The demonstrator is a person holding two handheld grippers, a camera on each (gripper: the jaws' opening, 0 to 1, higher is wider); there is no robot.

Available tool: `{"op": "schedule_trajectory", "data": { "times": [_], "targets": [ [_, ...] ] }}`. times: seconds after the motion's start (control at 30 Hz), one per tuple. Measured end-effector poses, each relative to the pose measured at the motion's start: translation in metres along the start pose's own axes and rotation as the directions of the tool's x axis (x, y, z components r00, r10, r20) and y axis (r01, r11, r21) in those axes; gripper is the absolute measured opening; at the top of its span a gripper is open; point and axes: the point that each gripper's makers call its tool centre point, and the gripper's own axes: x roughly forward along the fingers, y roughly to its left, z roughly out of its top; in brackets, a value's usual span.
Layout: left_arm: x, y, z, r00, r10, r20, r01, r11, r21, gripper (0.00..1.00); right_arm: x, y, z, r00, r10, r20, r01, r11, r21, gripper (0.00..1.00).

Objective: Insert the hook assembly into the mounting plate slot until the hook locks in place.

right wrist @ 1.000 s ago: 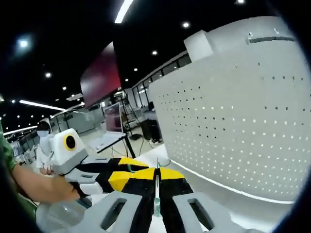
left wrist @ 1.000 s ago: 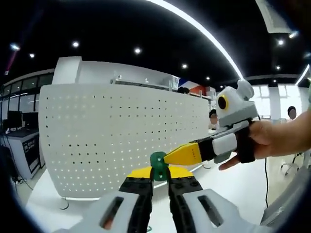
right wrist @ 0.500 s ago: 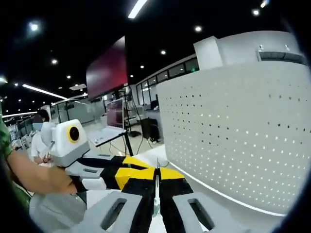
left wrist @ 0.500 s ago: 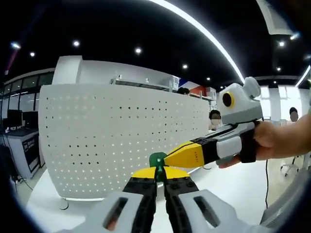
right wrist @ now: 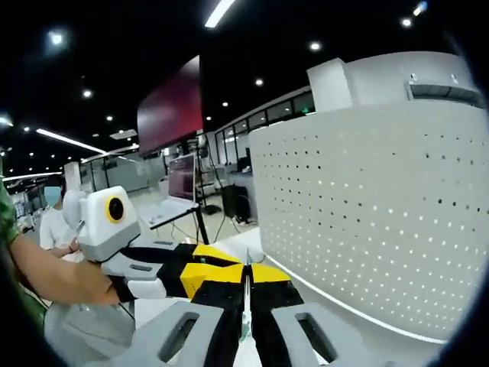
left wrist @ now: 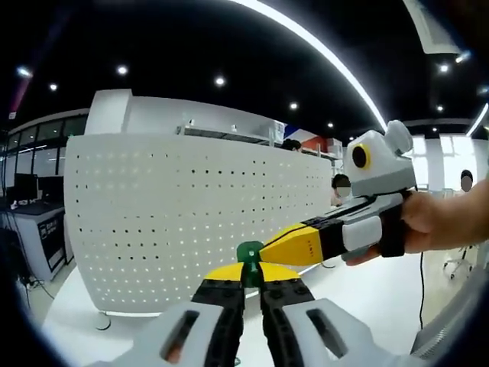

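The left tool (left wrist: pixel 249 284) now grips the green hook (left wrist: pixel 249 255) more tightly than a second ago.

Beyond the fingers, a red screen (right wrist: pixel 170 111) hangs high; a desk (right wrist: pixel 170 217) stands below it; a ceiling light strip (left wrist: pixel 321 53) arcs overhead.

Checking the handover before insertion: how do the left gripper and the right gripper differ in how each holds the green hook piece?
In the left gripper view, the left gripper has the green hook piece standing up between its yellow tips, showing its round face. The right gripper pinches the piece edge-on, as a thin strip. In the left gripper view the right gripper comes in sideways from the right, crossing the left. Both are shut on it, facing the white perforated panel.
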Motion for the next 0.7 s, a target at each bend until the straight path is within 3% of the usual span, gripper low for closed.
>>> {"op": "schedule_trajectory", "data": {
  "times": [0.7],
  "targets": [
    [-0.0031,0.0008,0.0021,1.000,0.014,0.010,-0.014,1.000,0.009,0.05,0.0030,0.0021,0.0001,1.000,-0.004,-0.013,0.004,1.000,0.003,0.00]
  ]
}}
